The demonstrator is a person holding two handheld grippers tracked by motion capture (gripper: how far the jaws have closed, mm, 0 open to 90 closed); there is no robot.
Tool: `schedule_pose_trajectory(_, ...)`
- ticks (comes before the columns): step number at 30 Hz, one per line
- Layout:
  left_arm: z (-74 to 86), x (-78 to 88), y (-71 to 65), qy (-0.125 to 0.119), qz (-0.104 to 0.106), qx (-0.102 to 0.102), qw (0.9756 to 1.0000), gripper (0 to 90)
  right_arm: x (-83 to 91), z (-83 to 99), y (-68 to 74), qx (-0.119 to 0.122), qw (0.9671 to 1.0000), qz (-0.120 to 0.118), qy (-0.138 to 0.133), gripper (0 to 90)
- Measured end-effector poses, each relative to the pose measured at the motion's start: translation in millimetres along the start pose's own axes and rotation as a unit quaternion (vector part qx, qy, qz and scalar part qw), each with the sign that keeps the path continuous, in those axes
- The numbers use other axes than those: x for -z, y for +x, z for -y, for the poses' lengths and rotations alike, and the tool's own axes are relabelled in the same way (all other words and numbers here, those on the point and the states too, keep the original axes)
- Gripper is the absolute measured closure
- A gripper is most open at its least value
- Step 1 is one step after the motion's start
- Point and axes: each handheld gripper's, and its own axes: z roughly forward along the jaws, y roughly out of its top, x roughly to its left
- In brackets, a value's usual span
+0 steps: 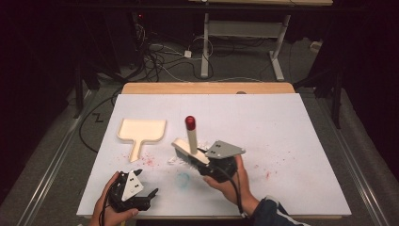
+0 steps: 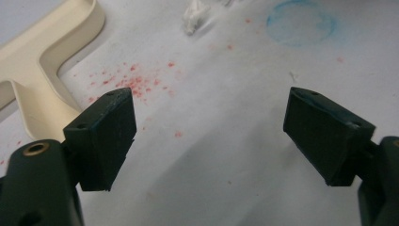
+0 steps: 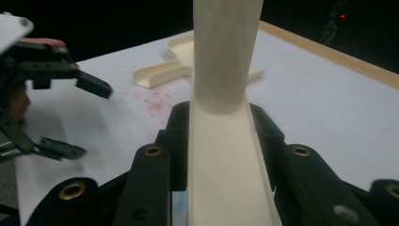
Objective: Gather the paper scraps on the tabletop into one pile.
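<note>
Here the brush sits a little in front of the table's middle, its bristle end low on the white sheet and its handle with the red cap standing up and away from the person. The right gripper is clamped on the brush's pale body; in the right gripper view the cream handle runs straight up between the two black jaws, which press on it from both sides. Held this way, low and tilted, the brush looks set for sweeping, with the bristles right at a small heap of white scraps.

The dustpan lies flat to the left of the brush, apart from it, its wide end away from the person and its short handle pointing back toward the near edge. Probably it waits there so the scraps can be pushed into it. Between the two, red specks are scattered on the sheet, and a faint blue ring marks the sheet just in front of the brush.

The left gripper rests near the front left corner of the table, jaws apart with nothing between them; its own view shows bare sheet between the pads and the dustpan's handle just beyond. Nothing lies between brush and dustpan except the scraps and specks. More red specks dot the right side.
</note>
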Motion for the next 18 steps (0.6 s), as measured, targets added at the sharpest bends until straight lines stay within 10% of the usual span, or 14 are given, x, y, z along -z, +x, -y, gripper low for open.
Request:
schedule_pose_trajectory(5, 1.3, 0.3, -2.8, 0.007, 0.006, -0.004, 0.9999, 17.6, -29.1, -2.6, 22.2, 0.013, 0.9996, -0.02, 0.017, 67.8)
schedule_pose_trajectory(10, 2.2, 2.6, -2.0, 0.001, 0.008, 0.001, 1.0, 17.6, -51.4, 1.8, 22.1, 0.016, 0.999, 0.011, 0.039, 67.8)
schedule_pose_trajectory(18, 1.5, 0.6, -3.9, 0.006, 0.013, -0.004, 0.9999, 17.5, -28.3, 3.7, -0.7, -0.003, 0.9973, 0.057, 0.045, 67.8)
